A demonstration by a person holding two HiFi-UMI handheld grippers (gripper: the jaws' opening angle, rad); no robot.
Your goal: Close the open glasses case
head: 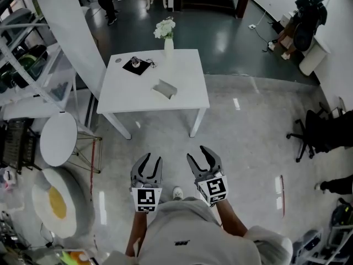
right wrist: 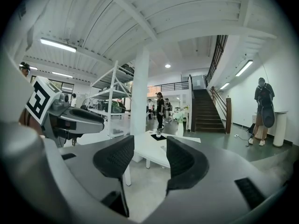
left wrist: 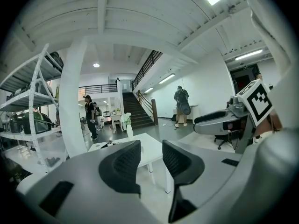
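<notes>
The open glasses case [head: 164, 89], pale grey, lies on the white table [head: 187, 70], right of its middle and toward its near edge. Both grippers are held out over the floor well short of the table. My left gripper [head: 153, 158] [left wrist: 150, 146] is open with nothing between its dark ribbed pads. My right gripper [head: 196, 153] [right wrist: 149, 141] is open too and holds nothing. In both gripper views the table [left wrist: 100, 146] [right wrist: 191, 139] stands a good way ahead beyond the jaws.
A black mat with a small object [head: 137, 65] and a vase of white flowers [head: 167, 35] stand on the table's far side. A white pillar [head: 71, 32], metal shelving [head: 22, 59] and a round side table [head: 58, 138] are at the left. Office chairs [head: 325, 134] are at the right.
</notes>
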